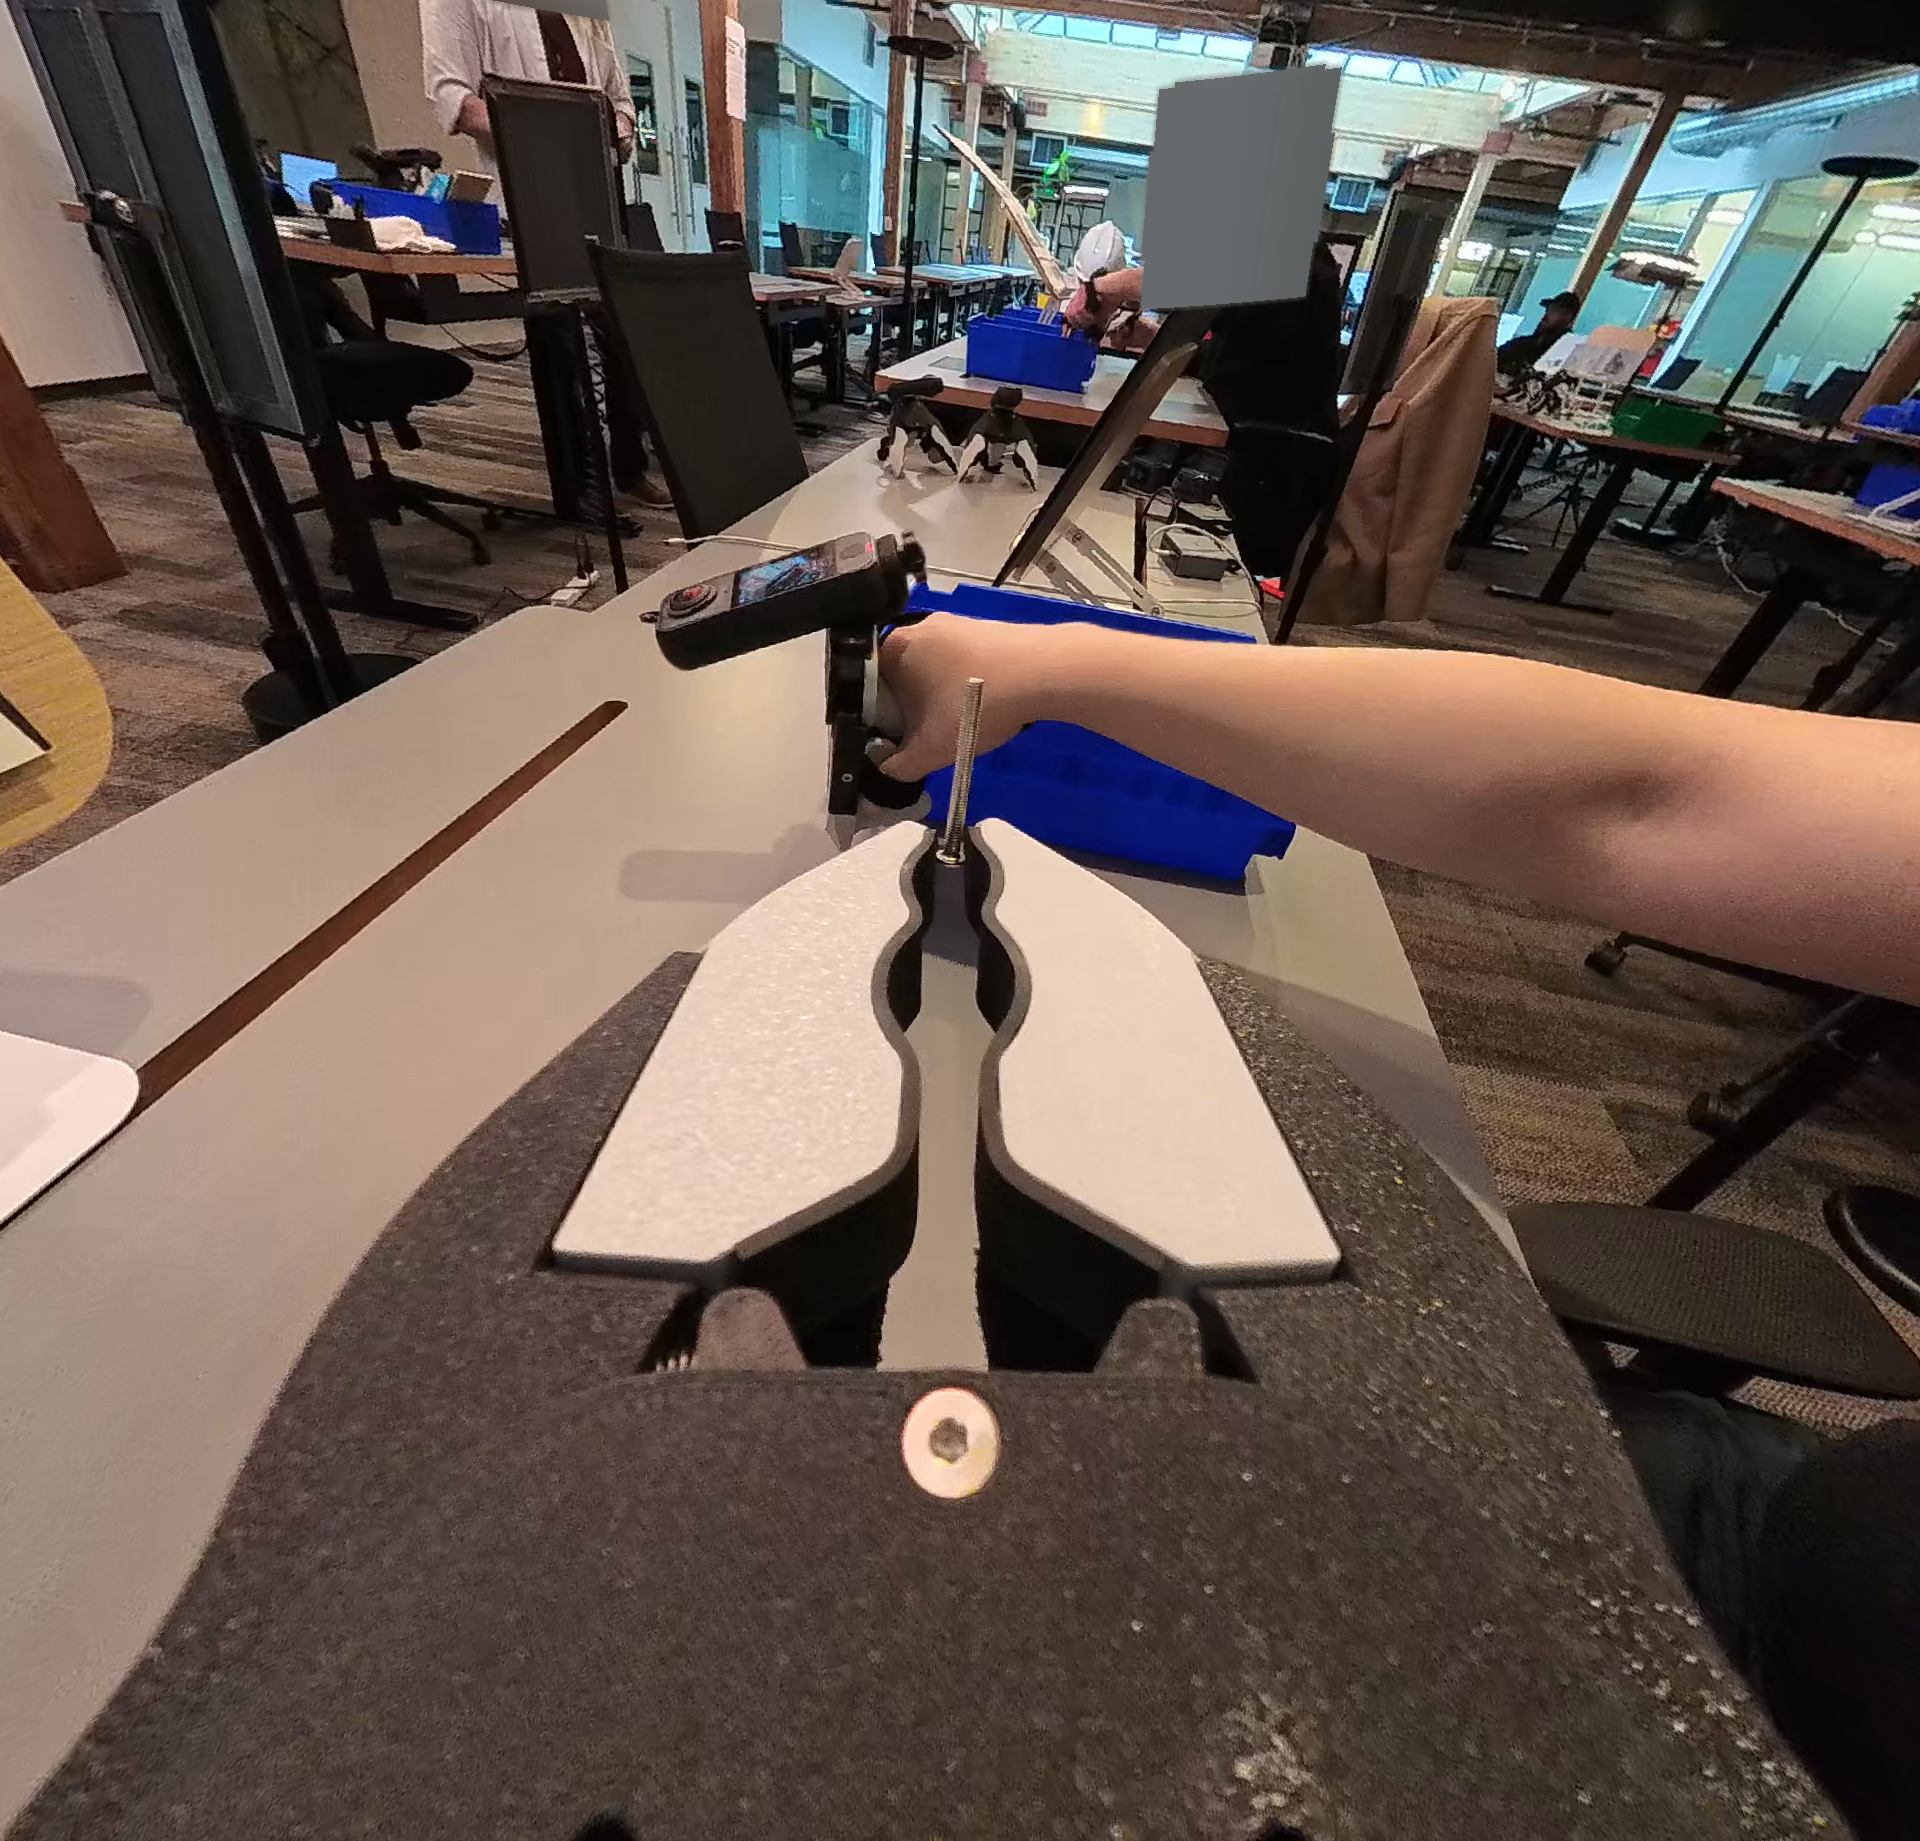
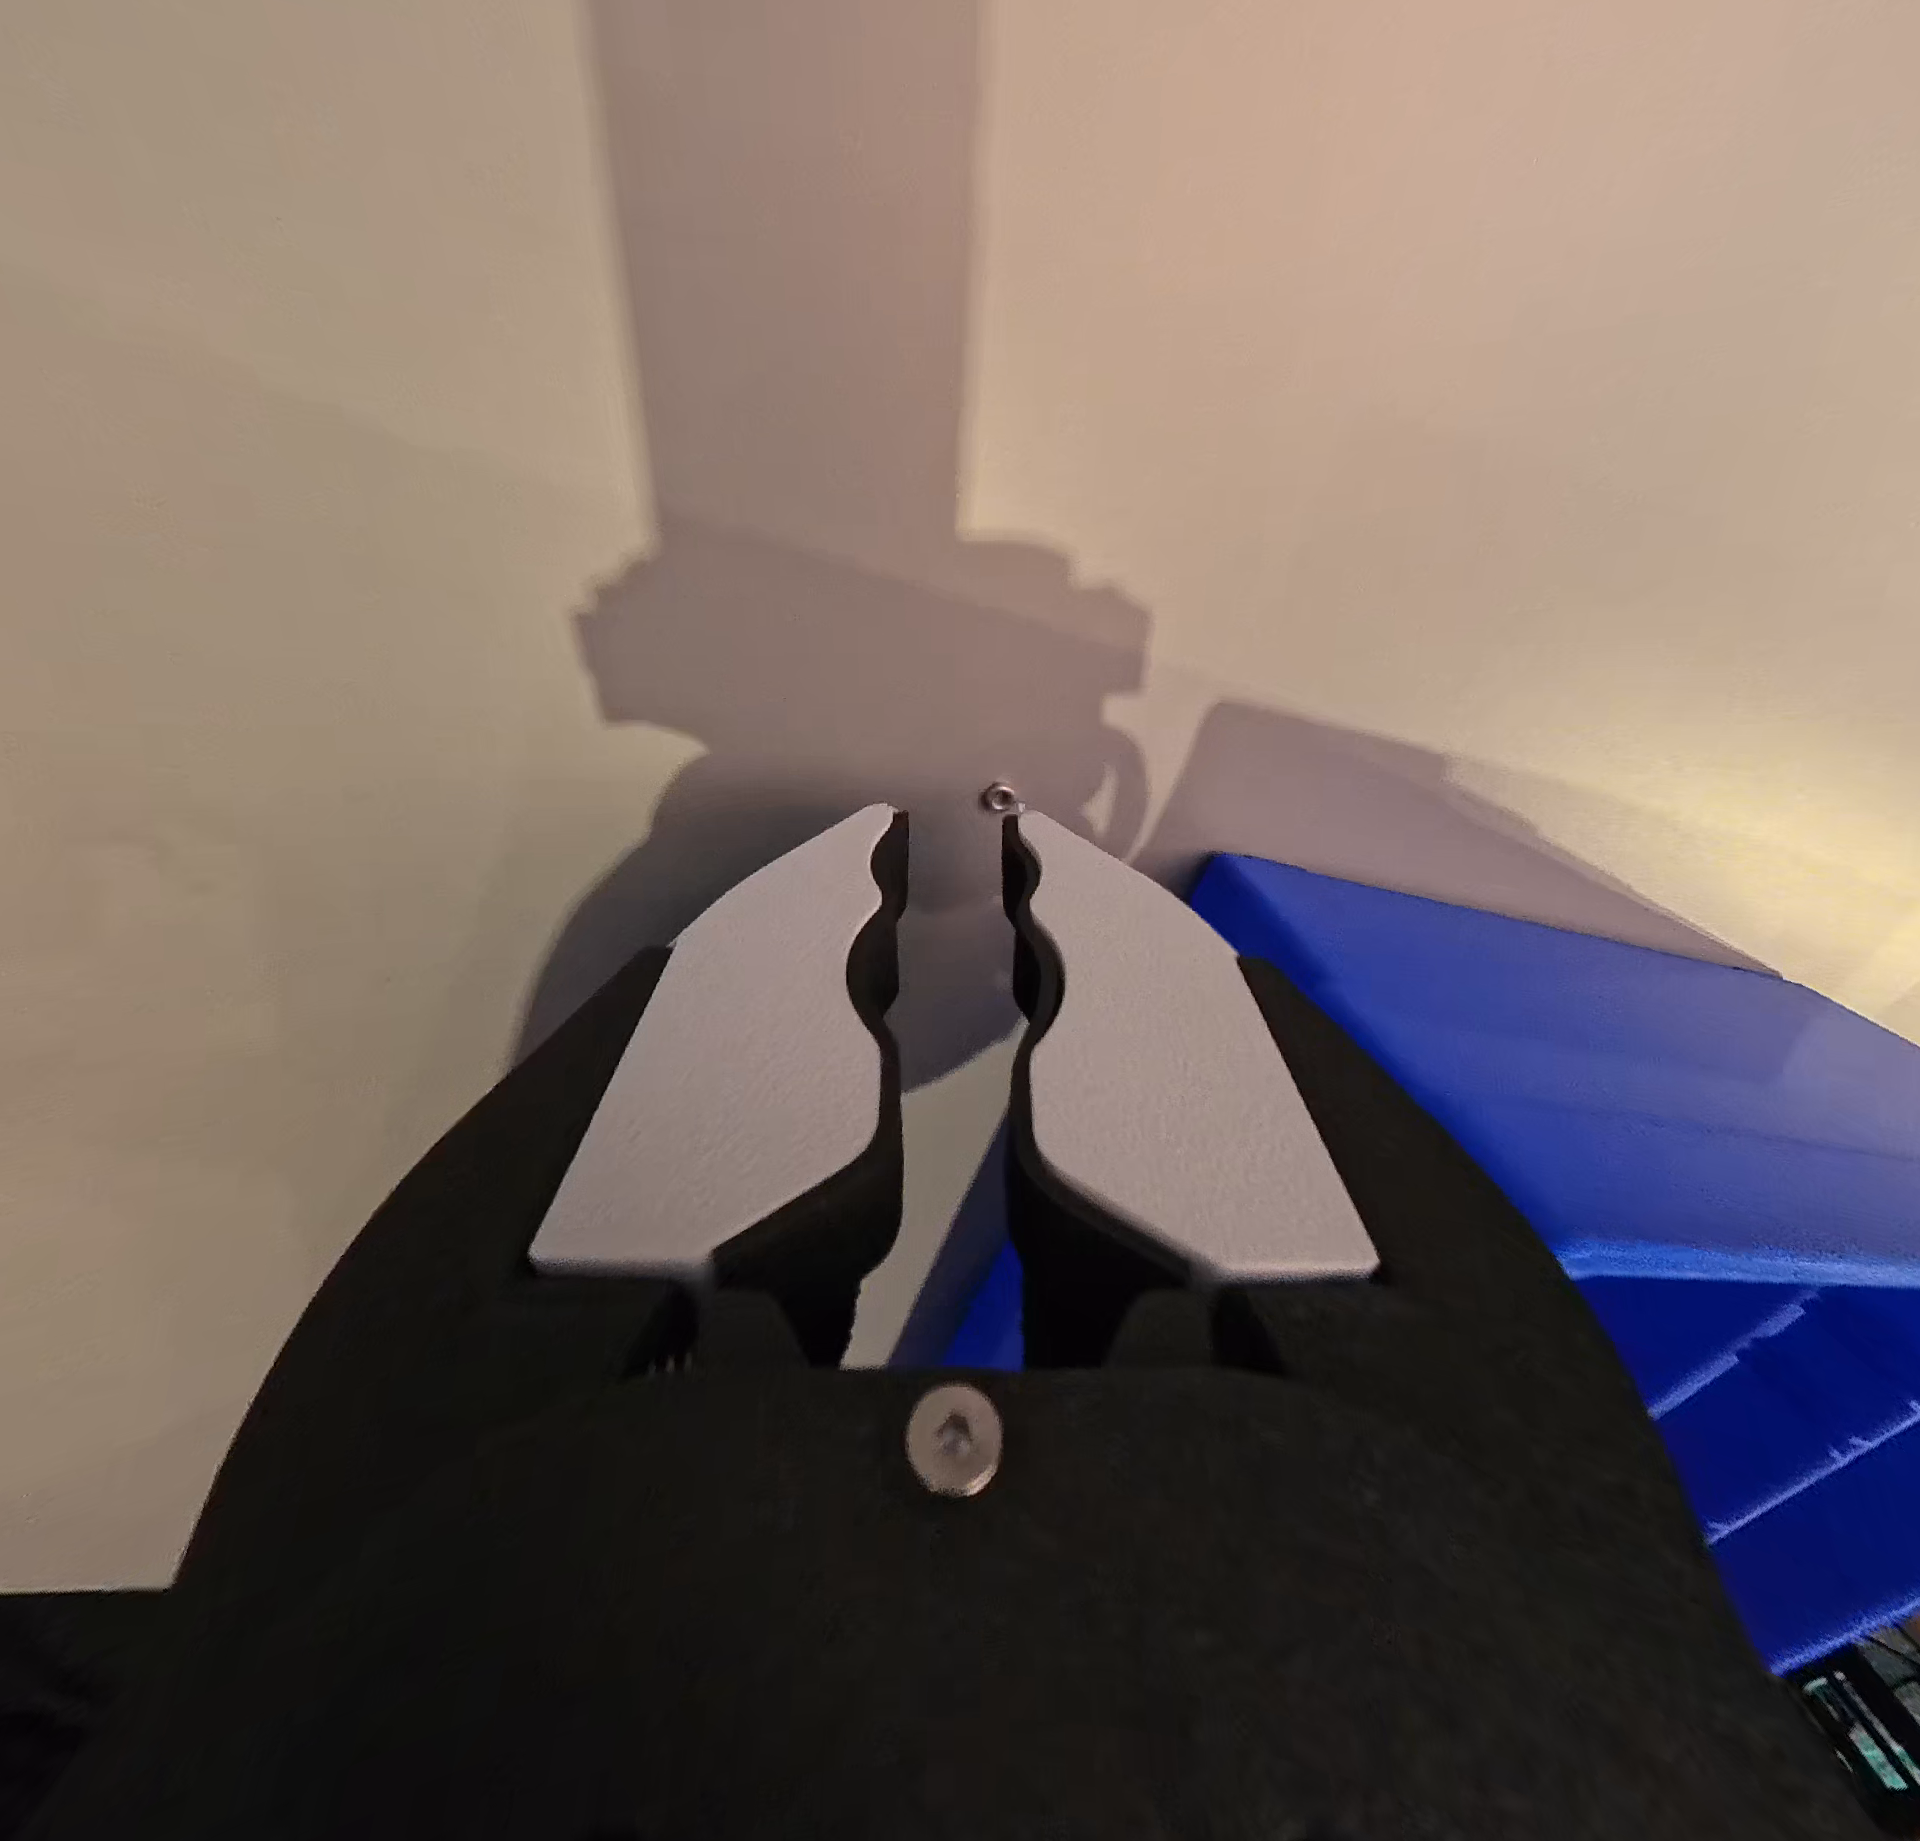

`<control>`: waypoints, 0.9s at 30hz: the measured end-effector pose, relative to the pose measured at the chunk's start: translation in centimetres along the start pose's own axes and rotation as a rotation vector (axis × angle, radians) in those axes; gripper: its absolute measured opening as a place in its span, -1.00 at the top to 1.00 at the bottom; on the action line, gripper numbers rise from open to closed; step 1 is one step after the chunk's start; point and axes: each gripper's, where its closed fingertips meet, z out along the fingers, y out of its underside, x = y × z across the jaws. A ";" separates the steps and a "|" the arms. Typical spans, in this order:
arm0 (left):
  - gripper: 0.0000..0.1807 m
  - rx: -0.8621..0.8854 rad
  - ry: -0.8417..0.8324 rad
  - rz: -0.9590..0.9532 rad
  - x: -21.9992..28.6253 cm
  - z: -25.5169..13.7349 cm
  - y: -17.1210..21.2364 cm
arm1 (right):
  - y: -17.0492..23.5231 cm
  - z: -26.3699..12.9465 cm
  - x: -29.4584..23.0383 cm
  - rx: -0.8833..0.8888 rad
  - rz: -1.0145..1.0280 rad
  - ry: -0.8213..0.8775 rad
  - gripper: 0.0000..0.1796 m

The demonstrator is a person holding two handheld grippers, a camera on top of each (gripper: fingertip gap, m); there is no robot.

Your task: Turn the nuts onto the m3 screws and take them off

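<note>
Left gripper point(image 1: 951, 849) has its jaws pinched on the head end of the screw point(image 1: 964, 765), which stands upright over the grey table point(image 1: 436, 856). Right gripper point(image 2: 954, 823) points down at the table, jaws a bit spread with nothing between them. The nut point(image 2: 998, 799) lies on the table just past its right fingertip. The blue bin point(image 2: 1538, 1095) sits to the right.

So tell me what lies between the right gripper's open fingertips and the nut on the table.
Nothing: the right wrist view shows bare table between the right gripper and the nut.
</note>
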 end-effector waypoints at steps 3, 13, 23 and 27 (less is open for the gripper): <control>0.95 0.002 0.003 0.002 0.1 0.0 -0.1 | 0.1 0.5 0.0 -0.010 0.027 -0.013 0.83; 0.95 0.002 0.008 0.007 0.4 0.1 -0.2 | 0.0 1.2 0.6 -0.011 0.077 -0.024 0.82; 0.95 0.003 0.010 0.010 0.6 0.0 -0.3 | 0.1 1.5 0.8 -0.023 0.091 -0.039 0.87; 0.95 0.005 0.013 0.007 0.6 0.0 -0.3 | 0.1 1.6 0.8 -0.024 0.086 -0.054 0.87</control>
